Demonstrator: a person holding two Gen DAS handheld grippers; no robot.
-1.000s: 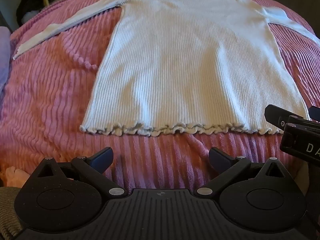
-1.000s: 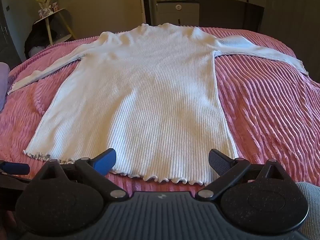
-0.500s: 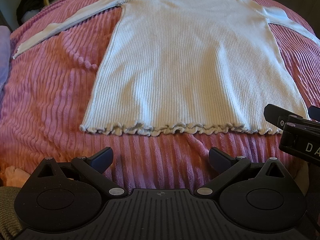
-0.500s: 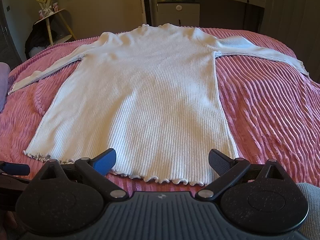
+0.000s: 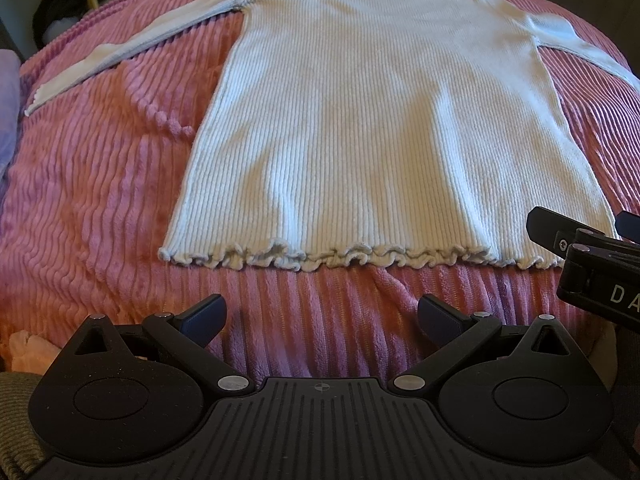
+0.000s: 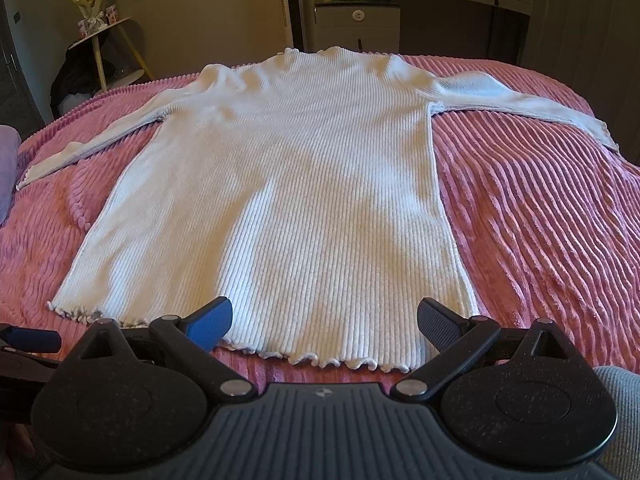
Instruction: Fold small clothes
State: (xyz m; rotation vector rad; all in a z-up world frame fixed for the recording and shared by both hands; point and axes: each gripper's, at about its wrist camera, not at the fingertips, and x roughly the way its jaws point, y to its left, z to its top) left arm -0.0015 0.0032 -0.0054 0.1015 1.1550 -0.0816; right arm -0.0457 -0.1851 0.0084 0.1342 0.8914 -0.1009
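A white ribbed long-sleeved top (image 5: 380, 120) lies flat and spread out on a pink corduroy bedspread (image 5: 100, 200), ruffled hem towards me, sleeves out to both sides. It also shows in the right wrist view (image 6: 296, 200). My left gripper (image 5: 320, 316) is open and empty, hovering just short of the hem's middle. My right gripper (image 6: 324, 320) is open and empty over the hem's right part; it also shows at the right edge of the left wrist view (image 5: 592, 256).
The bedspread (image 6: 540, 208) covers the whole bed. A purple cushion (image 6: 8, 160) lies at the left edge. Beyond the bed stand a small white side table (image 6: 100, 36) and a grey cabinet (image 6: 356, 24).
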